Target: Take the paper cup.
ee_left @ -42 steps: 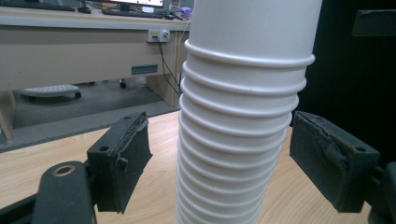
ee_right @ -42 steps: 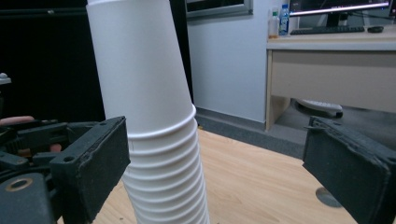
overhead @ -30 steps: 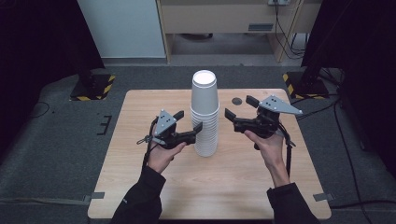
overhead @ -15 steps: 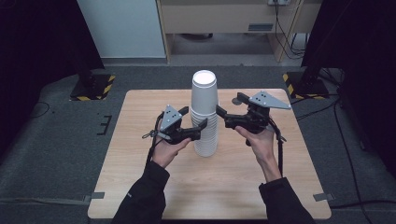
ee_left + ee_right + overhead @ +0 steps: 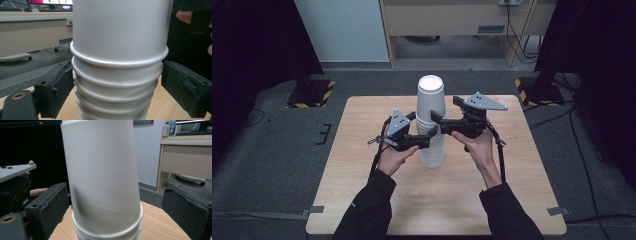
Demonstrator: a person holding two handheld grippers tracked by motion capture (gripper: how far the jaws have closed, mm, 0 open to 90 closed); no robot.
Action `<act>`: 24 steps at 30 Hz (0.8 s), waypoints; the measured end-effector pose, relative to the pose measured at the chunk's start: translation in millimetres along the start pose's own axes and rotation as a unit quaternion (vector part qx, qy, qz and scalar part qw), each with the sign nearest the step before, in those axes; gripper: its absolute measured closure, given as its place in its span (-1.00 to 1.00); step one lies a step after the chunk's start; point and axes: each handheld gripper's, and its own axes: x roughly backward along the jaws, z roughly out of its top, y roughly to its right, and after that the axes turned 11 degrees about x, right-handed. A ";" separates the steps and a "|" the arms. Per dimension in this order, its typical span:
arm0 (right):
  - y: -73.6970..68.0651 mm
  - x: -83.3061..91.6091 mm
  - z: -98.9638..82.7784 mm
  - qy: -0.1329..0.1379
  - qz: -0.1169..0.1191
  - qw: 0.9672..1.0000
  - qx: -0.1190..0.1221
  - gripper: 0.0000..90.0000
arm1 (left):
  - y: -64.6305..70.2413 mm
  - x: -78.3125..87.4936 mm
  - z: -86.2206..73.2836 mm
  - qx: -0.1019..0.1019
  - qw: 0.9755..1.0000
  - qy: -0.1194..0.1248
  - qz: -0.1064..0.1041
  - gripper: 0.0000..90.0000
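Left gripper (image 5: pixel 428 140) is bracing the lower cups (image 5: pixel 432 150), jaws just opening, apart; right gripper (image 5: pixel 437 120), jaws apart, is straddling the top cup (image 5: pixel 431 97) for lifting.

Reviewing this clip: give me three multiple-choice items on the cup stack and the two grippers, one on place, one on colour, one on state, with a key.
1. Where does the stack of cups stand?
A. mid-table, between the two grippers
B. at the table's left edge
C. on the floor

2. What colour are the cups?
A. red
B. white
C. blue

3. How do the left gripper's jaws stand?
A. shut beside the stack
B. around the stack, with a gap showing on the right
C. holding a lid

Key: 1 A, the high view shows the stack on the wooden table between left gripper and right gripper. 2 B, every view shows white. 3 B, the left gripper view shows a jaw on each side.
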 end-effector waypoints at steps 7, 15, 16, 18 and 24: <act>-2.4 -15.4 0.0 -0.006 0.007 1.000 0.002 -0.84 | -2.0 -3.9 2.3 -0.003 1.000 -0.004 -0.007 -0.83; -5.5 -30.4 -1.3 -0.017 0.012 1.000 0.003 -0.84 | -3.0 -9.0 1.5 0.000 1.000 -0.003 -0.010 -0.89; -4.9 -31.9 -2.3 -0.017 0.012 1.000 -0.001 -0.84 | -3.0 -9.1 1.5 0.000 1.000 -0.003 -0.010 -0.89; -4.3 -34.5 -3.6 -0.015 0.015 1.000 -0.010 -0.83 | -3.0 -9.0 1.9 0.000 1.000 -0.004 -0.010 -0.88; -5.3 -36.5 -3.4 -0.007 0.018 1.000 -0.006 -0.75 | -3.4 -8.5 2.3 -0.003 1.000 -0.006 -0.011 -0.87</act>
